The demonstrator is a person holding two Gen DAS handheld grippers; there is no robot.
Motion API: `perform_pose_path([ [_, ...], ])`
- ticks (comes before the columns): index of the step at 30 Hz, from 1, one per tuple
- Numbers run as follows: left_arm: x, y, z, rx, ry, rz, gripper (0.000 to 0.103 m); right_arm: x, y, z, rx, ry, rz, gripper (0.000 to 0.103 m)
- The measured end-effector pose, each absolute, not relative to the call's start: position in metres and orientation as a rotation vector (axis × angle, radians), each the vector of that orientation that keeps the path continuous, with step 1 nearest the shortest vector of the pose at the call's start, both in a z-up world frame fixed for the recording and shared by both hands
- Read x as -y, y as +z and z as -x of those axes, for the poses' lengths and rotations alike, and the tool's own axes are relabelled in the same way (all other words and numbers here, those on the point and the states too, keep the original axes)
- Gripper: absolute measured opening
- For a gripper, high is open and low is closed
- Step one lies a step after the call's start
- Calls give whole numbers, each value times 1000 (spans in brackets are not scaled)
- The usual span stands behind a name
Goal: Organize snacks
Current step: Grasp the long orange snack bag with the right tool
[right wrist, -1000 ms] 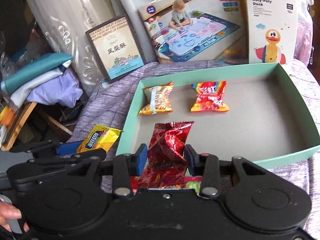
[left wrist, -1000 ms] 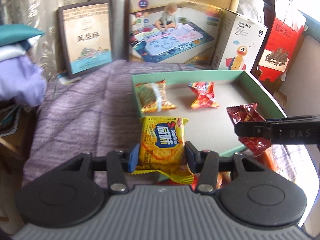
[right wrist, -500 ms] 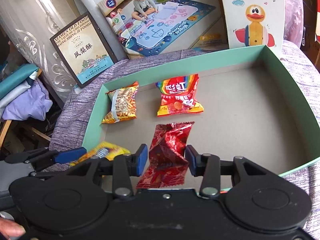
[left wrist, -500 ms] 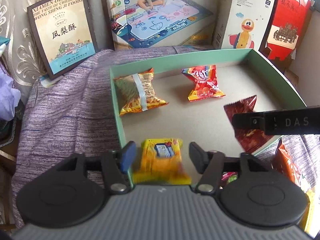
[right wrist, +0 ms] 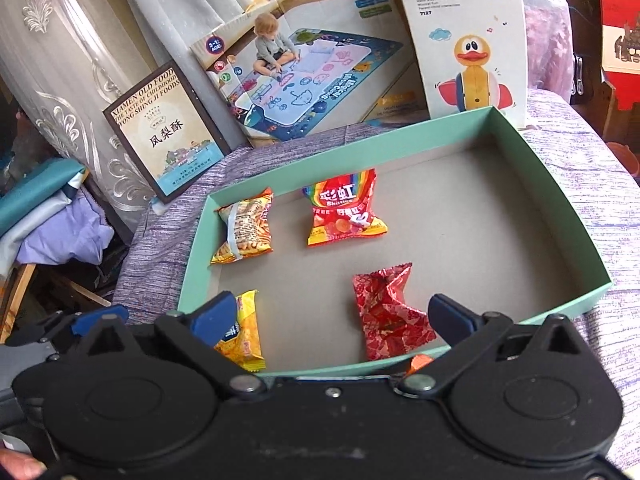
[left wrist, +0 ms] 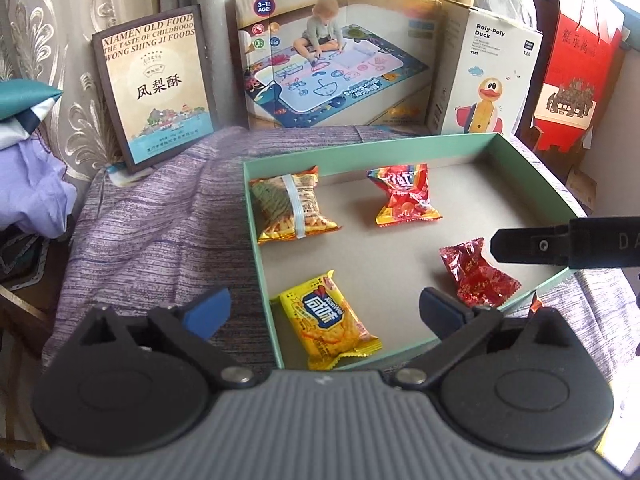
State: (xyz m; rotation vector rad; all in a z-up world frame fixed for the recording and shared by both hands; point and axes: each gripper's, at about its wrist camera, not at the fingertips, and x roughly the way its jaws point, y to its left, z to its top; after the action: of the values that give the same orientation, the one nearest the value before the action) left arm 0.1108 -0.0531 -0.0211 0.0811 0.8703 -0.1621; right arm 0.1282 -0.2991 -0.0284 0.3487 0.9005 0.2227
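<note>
Yellow packet between spread fingers

Both hand-held grippers, left and right, gape wide, holding nothing.

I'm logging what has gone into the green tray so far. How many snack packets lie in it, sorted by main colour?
In the green tray:
Yellow: 1, the cracker packet
Orange: 1, the packet with a pale band
Red with rainbow top: 1, the candy bag
Dark red foil: 1, the crinkled packet
Total: 4
</note>
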Motion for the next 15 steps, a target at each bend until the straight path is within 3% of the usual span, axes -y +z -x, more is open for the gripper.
perform_pose_path([
  [15,46,-23,-55,-887,-188,-81,103,317,-19,-69,-894,225,-363,103],
])
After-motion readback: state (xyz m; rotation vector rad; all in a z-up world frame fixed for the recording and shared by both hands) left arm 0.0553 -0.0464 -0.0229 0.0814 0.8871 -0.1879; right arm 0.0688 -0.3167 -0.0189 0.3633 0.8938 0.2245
